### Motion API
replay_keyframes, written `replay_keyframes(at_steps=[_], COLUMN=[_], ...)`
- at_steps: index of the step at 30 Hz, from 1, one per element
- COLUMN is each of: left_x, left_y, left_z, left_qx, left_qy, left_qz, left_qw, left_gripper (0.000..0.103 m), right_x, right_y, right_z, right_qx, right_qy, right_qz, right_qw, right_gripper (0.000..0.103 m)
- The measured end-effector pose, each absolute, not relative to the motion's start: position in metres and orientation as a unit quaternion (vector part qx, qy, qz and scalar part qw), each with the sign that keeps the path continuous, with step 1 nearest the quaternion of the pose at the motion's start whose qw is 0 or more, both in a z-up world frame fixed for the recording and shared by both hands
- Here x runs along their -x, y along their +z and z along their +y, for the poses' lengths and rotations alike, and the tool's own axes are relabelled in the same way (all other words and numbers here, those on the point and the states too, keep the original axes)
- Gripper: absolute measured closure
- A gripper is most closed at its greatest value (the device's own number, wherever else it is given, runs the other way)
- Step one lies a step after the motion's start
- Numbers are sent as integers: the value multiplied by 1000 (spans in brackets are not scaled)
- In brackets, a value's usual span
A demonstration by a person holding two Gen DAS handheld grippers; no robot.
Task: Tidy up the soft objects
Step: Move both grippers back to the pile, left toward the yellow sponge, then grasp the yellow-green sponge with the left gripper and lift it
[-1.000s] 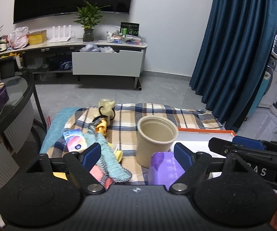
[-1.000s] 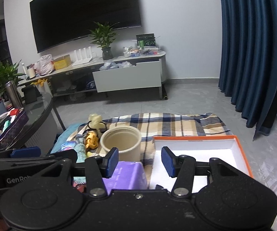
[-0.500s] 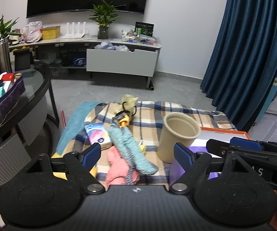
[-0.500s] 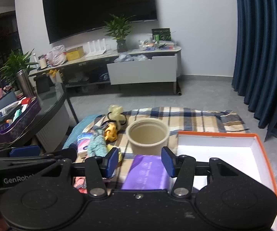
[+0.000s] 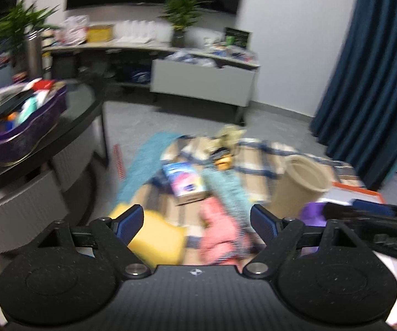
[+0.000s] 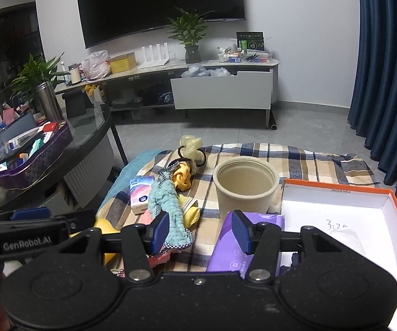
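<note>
Soft things lie on a plaid cloth [image 6: 294,160]: a teal fuzzy cloth [image 6: 165,204] [image 5: 226,190], a pink cloth [image 5: 217,231], a yellow sponge [image 5: 157,237], a yellow scrunchie [image 6: 181,176], a tissue pack [image 6: 140,193] [image 5: 184,183] and a purple pack [image 6: 239,251]. A beige cup [image 6: 245,187] [image 5: 297,184] stands by a white box with an orange rim [image 6: 394,207]. My left gripper [image 5: 197,218] is open above the sponge and pink cloth. My right gripper [image 6: 199,230] is open, empty, above the teal cloth and purple pack. The left wrist view is blurred.
A dark round table [image 6: 88,138] with a purple tray of boxes [image 6: 33,162] stands at the left. A TV console [image 6: 220,91] lines the far wall and blue curtains [image 6: 385,69] hang at the right. Grey floor lies between.
Both grippers have swung to the left over the cloth. The left one now faces the yellow sponge and pink cloth instead of the cup. Both stay open.
</note>
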State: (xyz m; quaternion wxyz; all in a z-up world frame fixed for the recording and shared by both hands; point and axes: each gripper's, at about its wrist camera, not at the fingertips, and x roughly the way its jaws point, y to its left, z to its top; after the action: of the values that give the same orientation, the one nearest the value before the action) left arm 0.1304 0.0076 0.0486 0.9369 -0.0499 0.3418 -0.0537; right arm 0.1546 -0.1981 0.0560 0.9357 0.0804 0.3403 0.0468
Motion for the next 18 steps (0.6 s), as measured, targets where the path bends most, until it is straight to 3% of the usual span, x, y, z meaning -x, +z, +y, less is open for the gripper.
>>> replay_keyframes(at_steps=[8, 18], left_x=[-150, -154], left_y=[17, -3], left_z=[60, 50], left_qx=[103, 85], left_qy=[37, -10], left_qz=[384, 393], left_qw=[917, 916], left_gripper=[16, 7], right_x=[-156, -158], right_y=[52, 48], right_z=[-190, -186], right_qx=[-80, -81], right_qy=[58, 63], right_qz=[345, 352], right_qw=[933, 930], right_gripper=[41, 40])
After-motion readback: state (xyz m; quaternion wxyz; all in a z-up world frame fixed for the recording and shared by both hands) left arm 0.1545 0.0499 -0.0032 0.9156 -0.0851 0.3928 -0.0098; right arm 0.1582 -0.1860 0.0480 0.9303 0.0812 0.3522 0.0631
